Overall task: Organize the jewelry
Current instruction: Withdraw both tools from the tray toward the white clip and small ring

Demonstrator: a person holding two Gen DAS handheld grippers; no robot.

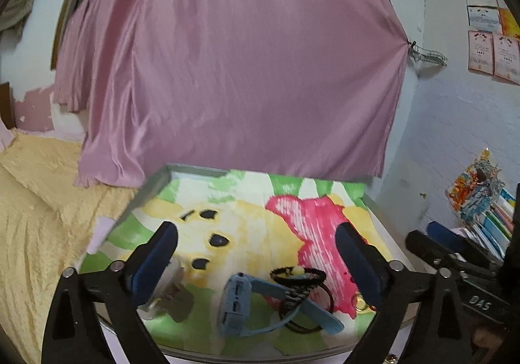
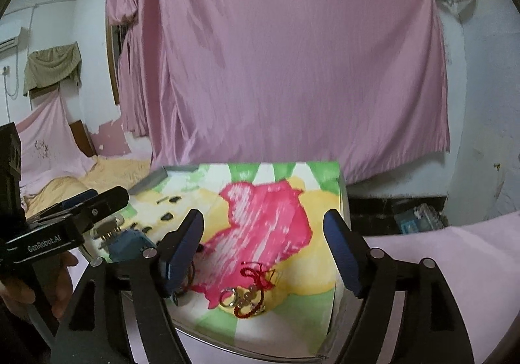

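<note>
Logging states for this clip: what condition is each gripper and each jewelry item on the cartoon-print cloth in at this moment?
left gripper: open, nothing between the fingers.
right gripper: open, empty.
blue watch: lying on its side on the cloth, strap stretched out flat.
black hair tie: lying loose, overlapping the watch strap.
red cord bracelet: in a loose heap, with metal rings.
cartoon-print cloth: spread flat.
pink curtain: hanging, pinned to the wall at one corner.

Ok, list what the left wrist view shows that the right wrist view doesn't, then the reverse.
Only the left wrist view: the whole blue watch, a black hair tie lying across its strap, and a clear case behind the left jaw.
Only the right wrist view: a red cord bracelet with rings between the open jaws, and a hand holding the other gripper.
Both: the colourful printed cloth on the table and the pink curtain.
</note>
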